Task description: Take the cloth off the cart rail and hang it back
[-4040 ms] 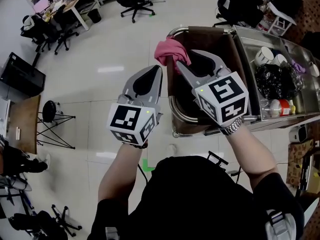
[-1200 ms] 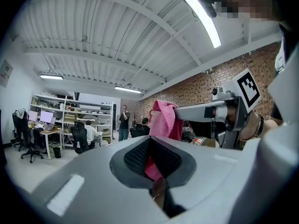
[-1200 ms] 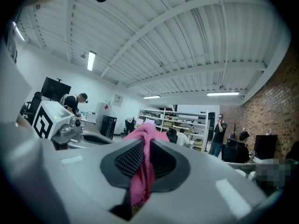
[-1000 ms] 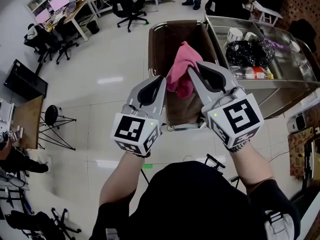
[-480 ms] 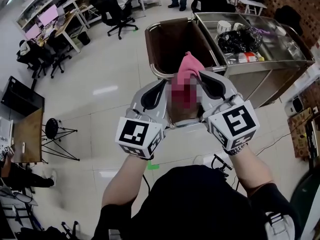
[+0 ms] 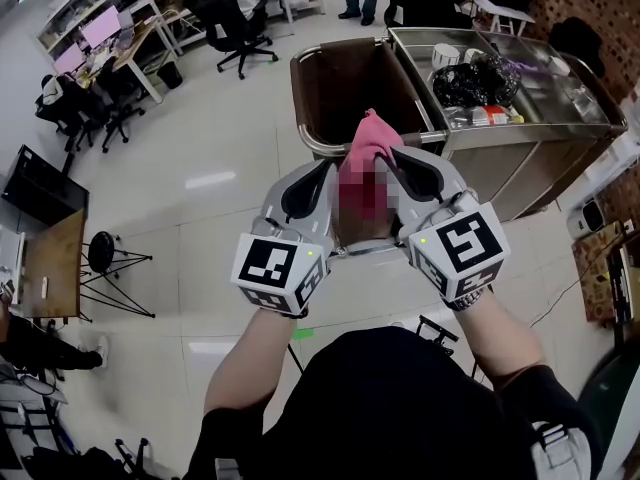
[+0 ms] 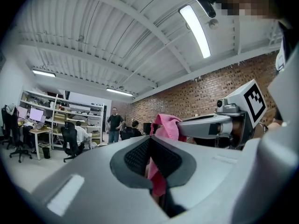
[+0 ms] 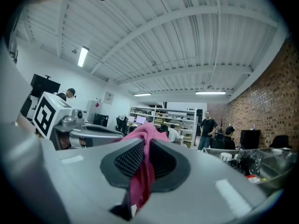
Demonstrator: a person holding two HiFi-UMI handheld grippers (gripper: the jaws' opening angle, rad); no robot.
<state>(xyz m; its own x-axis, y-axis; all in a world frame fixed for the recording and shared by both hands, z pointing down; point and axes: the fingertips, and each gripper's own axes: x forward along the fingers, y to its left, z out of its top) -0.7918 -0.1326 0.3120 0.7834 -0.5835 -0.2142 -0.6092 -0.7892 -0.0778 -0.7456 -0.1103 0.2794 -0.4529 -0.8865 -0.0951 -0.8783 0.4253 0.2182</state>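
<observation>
Desks with monitors (image 6: 95, 33) and black office chairs (image 6: 228, 18) fill the upper left of the head view. A small round stool (image 6: 100, 252) stands on the pale floor below them. Next comes the left gripper (image 6: 326, 165), held out over the floor just beside the near end of the cart (image 6: 500, 173). Its jaws stand almost together, and the left gripper view shows a strip of the pink cloth (image 6: 368, 133) pinched between its dark ribbed pads.

The cloth rises in a bunched peak between the two grippers and hangs down from there, above the cart's near end rail (image 6: 372, 251). Its lower end cannot be made out.

The right gripper (image 6: 384, 152) meets the cloth from the other side. Its jaws are clamped on a fold of the pink fabric, parted only by that fold, with the loose end hanging below the pads.

Behind the cloth a brown bag (image 6: 345, 83) hangs open inside the curved rail at the cart's left end. Further right, the cart's steel top carries a white cup (image 6: 447, 56), a black plastic bag (image 6: 478, 80) and a red-labelled bottle (image 6: 487, 116) by its front edge.
</observation>
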